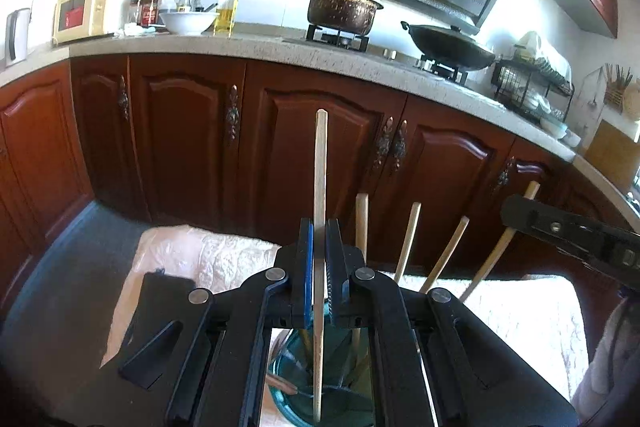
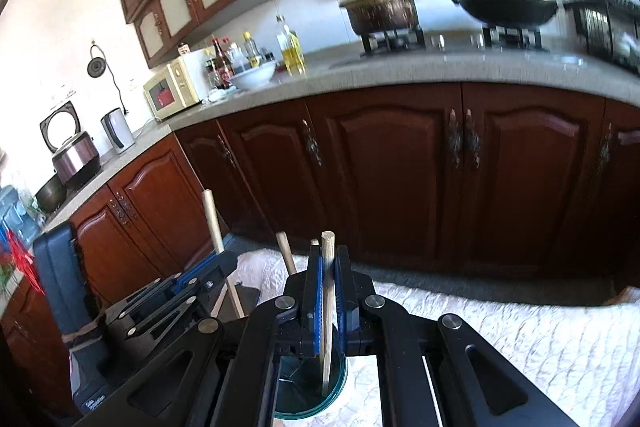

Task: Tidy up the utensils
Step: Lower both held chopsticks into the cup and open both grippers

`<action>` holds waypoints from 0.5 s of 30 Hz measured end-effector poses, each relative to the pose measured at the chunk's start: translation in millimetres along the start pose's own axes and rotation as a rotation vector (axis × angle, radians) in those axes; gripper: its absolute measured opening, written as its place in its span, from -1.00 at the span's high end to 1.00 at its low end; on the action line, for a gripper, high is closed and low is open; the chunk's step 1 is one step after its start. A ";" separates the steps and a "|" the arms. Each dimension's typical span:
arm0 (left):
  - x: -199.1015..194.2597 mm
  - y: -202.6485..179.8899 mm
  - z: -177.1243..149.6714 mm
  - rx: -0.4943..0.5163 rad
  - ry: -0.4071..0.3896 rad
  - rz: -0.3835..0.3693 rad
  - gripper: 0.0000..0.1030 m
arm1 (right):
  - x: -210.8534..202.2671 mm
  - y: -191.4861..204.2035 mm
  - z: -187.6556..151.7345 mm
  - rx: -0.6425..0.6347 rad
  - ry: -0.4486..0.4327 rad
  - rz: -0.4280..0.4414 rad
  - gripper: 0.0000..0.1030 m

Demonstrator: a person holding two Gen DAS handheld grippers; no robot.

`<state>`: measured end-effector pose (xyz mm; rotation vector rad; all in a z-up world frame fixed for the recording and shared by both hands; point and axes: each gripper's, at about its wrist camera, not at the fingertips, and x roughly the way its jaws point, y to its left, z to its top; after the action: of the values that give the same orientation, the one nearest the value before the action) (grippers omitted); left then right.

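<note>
Left tongs point(image 1: 319, 291) are clamped on one chopstick point(image 1: 320, 187), held upright, long axis vertical. Its lower end already sits inside the teal glass cup point(image 1: 304, 387), directly below the tongs. Right tongs point(image 2: 328, 295) are likewise clamped on a second chopstick point(image 2: 328, 267), also near vertical, its tip down inside the cup point(image 2: 312, 399).

Key relation: both sticks hang straight over and into the cup, so the likely next step is release, or a small drop. Neither hand is clearly nearer; both sit right above the cup rim.

Other sticks point(image 1: 408, 239) already stand in the cup, leaning away to the right of the left tongs' stick. The cup stands on a white cloth point(image 1: 208, 259). From the left wrist view, the right tongs point(image 1: 576, 231) are just right of the cup.
</note>
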<state>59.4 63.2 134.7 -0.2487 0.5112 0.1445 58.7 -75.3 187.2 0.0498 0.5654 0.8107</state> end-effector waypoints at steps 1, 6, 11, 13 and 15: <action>-0.2 1.0 -2.6 -0.001 0.007 0.002 0.92 | 3.6 -2.6 -1.6 0.008 0.009 0.002 0.91; -0.8 5.1 -13.6 -0.008 0.048 0.004 0.91 | 22.4 -9.3 -15.7 0.016 0.064 -0.001 0.91; -1.9 4.8 -20.2 -0.005 0.074 0.009 0.90 | 24.1 -15.9 -22.5 0.026 0.088 0.002 0.78; -1.6 4.6 -21.6 -0.005 0.089 0.010 0.90 | 18.9 -18.7 -24.0 0.032 0.081 0.014 0.38; -1.9 4.3 -22.1 -0.003 0.096 0.013 0.89 | 13.3 -23.1 -26.1 0.039 0.083 0.020 0.38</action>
<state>46.5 61.2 116.2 -0.2560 0.6076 0.1461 68.6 -86.5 153.1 0.0582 0.6598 0.8235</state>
